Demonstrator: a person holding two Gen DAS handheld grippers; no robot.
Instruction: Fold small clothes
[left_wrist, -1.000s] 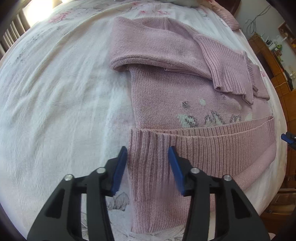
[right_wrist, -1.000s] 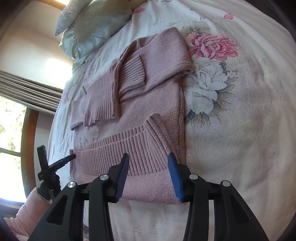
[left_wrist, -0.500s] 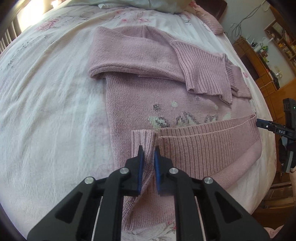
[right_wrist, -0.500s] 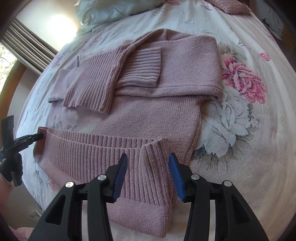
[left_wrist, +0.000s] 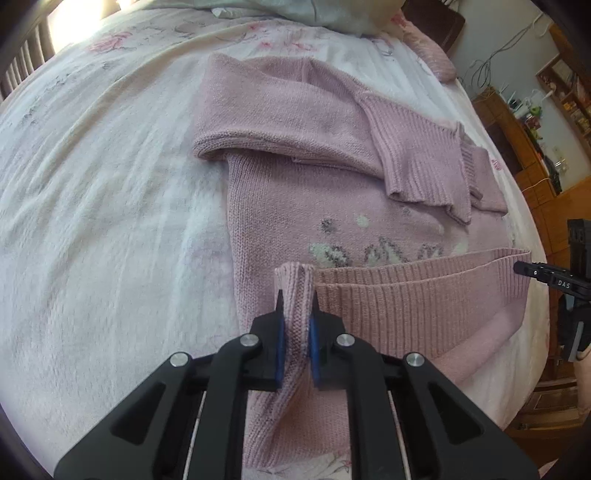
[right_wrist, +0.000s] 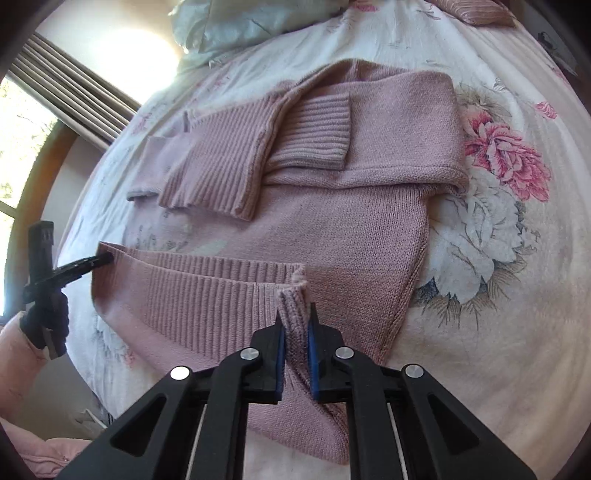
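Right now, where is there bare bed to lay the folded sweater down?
Widest bare bedspread lies left of the pink sweater, toward the window. On its right, the rose print patch is free. Crowded: pillows at the head, and both corners of the ribbed hem, pinched by left claw and right claw.

A home bedroom is shown. A bed is covered by a white bedspread (right_wrist: 517, 314) printed with pink roses, and pale pillows (right_wrist: 251, 26) are piled at its head. A curtained window (right_wrist: 74, 85) is seen beside it, and wooden shelves (left_wrist: 517, 133) crowded with small household things.
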